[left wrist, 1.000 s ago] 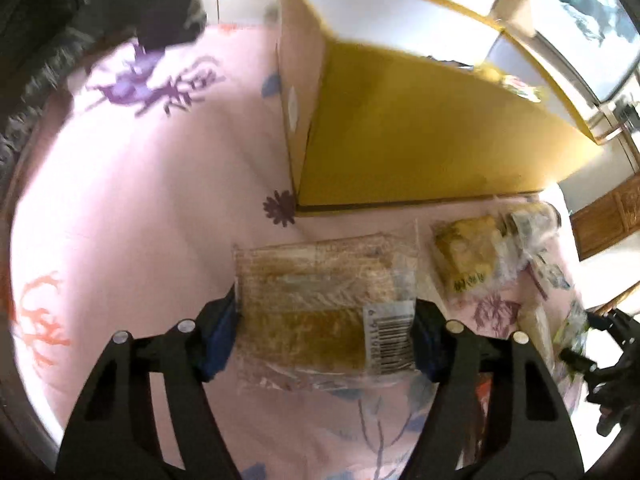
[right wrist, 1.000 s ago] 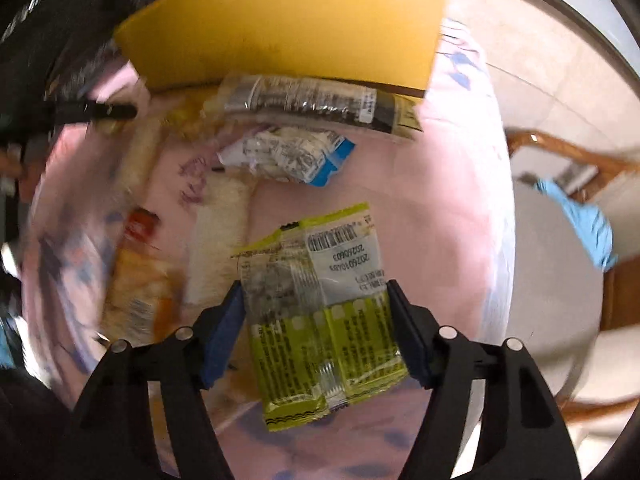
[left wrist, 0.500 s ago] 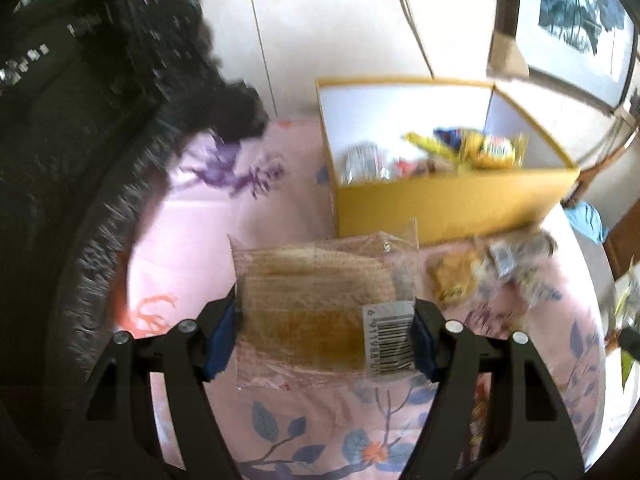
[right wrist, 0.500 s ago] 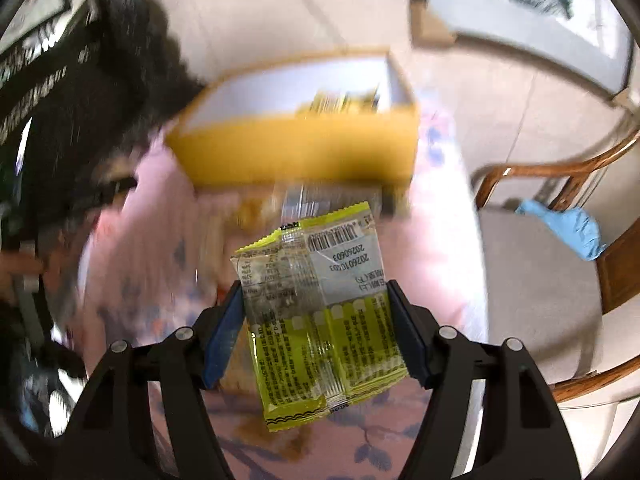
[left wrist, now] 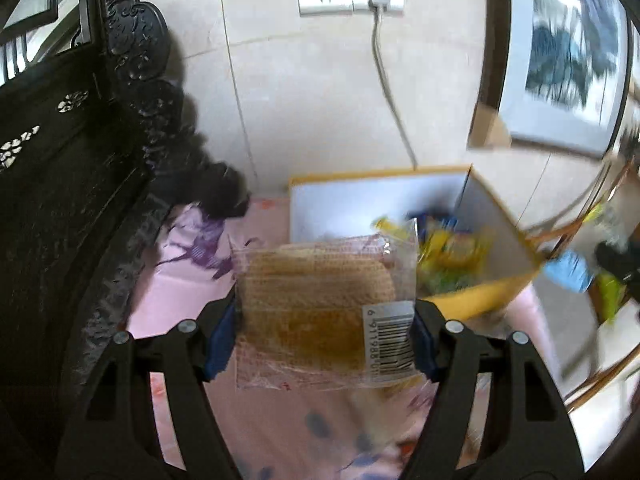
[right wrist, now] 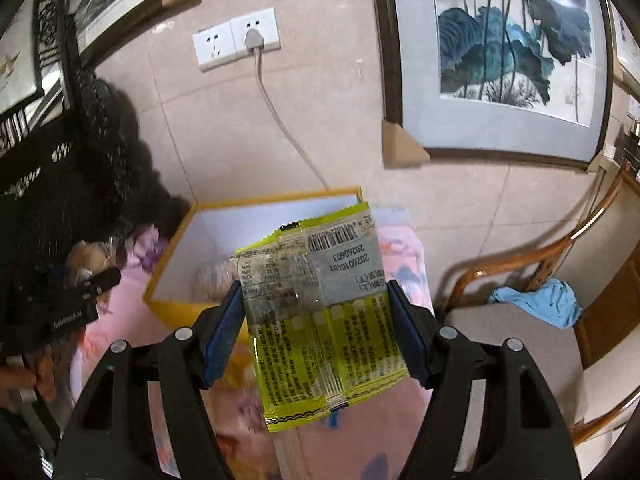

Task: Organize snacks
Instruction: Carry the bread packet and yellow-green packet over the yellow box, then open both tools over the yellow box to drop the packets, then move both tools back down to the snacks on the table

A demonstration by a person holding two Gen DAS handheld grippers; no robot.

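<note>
My left gripper [left wrist: 324,332] is shut on a clear packet of brown wafers [left wrist: 316,308] with a barcode label, held above the pink flowered tablecloth [left wrist: 176,292] in front of the yellow box [left wrist: 496,288]. The box has white inner walls and holds several bright snack packets [left wrist: 448,248]. My right gripper [right wrist: 316,328] is shut on a yellow-green snack packet [right wrist: 320,320], held up before the same yellow box [right wrist: 172,312], which shows a wrapped snack inside. The left gripper [right wrist: 84,288] shows at the left of the right wrist view.
A dark carved wooden cabinet [left wrist: 60,200] stands to the left. A tiled wall with sockets and a cable [left wrist: 384,72] is behind the box. A wooden chair [right wrist: 532,340] with a blue cloth [right wrist: 548,300] stands to the right. Framed pictures [right wrist: 508,40] lean on the wall.
Both grippers have lifted their packets off the table and risen toward the yellow box; the views tilted up from the tablecloth to the box's open top and the wall.
</note>
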